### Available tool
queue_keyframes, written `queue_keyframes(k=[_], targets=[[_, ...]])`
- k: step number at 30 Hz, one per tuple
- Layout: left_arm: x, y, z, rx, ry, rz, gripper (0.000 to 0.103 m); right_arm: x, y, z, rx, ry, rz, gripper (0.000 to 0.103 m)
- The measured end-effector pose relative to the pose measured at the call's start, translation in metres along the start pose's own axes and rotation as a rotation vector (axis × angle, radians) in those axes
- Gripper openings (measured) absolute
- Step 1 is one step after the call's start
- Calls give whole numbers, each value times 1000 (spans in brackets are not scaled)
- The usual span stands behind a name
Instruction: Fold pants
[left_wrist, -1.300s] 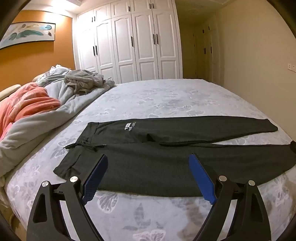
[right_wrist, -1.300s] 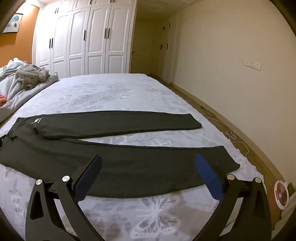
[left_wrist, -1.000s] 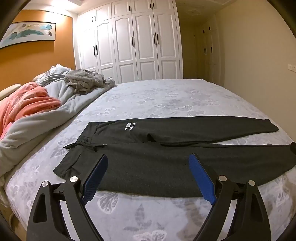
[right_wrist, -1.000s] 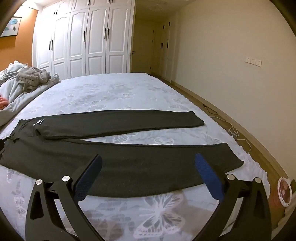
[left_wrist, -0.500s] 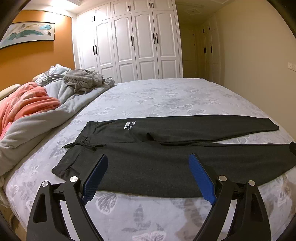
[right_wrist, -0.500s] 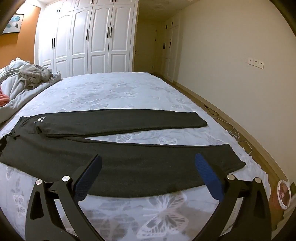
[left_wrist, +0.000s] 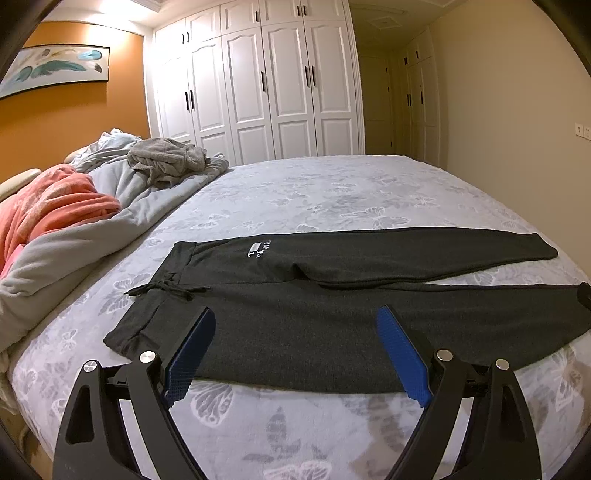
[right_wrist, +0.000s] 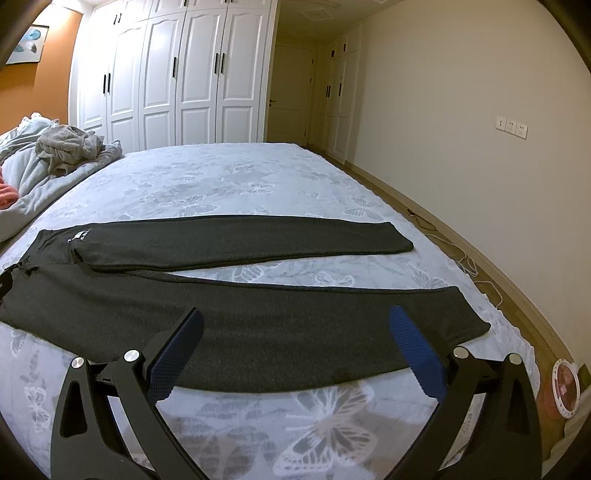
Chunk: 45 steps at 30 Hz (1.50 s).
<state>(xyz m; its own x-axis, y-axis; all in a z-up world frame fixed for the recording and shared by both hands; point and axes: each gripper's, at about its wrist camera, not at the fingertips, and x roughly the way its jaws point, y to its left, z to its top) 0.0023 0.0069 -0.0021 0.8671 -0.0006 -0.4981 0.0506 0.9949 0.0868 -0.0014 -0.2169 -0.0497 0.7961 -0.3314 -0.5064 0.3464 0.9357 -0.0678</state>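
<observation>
Pants (left_wrist: 332, 325) of dark grey knit lie spread flat on the bed (left_wrist: 332, 192), both legs extended and parted in a narrow V, ahead of and below both pairs of jaws. The near leg spans the gap between the jaws in each wrist view; the far leg lies beyond it. Waistband and drawstring (left_wrist: 166, 290) sit ahead and to the left of the left gripper (left_wrist: 295, 350), and the near cuff (right_wrist: 469, 317) sits ahead and to the right of the right gripper (right_wrist: 295, 350). Both grippers hover with jaws wide open, holding nothing and clear of the cloth. This spacing, one gripper toward the waist and one toward the cuff, probably prepares a two-point lift of the near leg, so that it can be carried over onto the far leg without sagging in the middle. No fold has yet been made. Heaped bedding (left_wrist: 74, 221) lies well to the left of the left jaws, apart from the pants.
</observation>
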Motion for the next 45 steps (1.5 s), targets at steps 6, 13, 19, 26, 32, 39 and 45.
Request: queue_keyframes(k=[6, 13, 19, 26, 32, 39, 45], targets=[[-1, -1, -1, 1, 1, 9, 87, 0, 1, 0, 0, -2, 1, 98], [-1, -2, -1, 3, 1, 7, 87, 1, 3, -1, -2, -4, 2, 98], [-1, -2, -2, 7, -1, 8, 87, 1, 3, -1, -2, -3, 1, 98], [-1, -2, -2, 8, -1, 9, 87, 1, 3, -2, -2, -5, 1, 98], [0, -3, -2, 9, -2, 11, 87, 1, 4, -1, 1, -4, 1, 98], [0, -3, -2, 9, -2, 11, 87, 1, 4, -2, 0, -3, 2, 98], [0, -3, -2, 10, -2, 12, 87, 1, 4, -2, 0, -3, 1, 98]])
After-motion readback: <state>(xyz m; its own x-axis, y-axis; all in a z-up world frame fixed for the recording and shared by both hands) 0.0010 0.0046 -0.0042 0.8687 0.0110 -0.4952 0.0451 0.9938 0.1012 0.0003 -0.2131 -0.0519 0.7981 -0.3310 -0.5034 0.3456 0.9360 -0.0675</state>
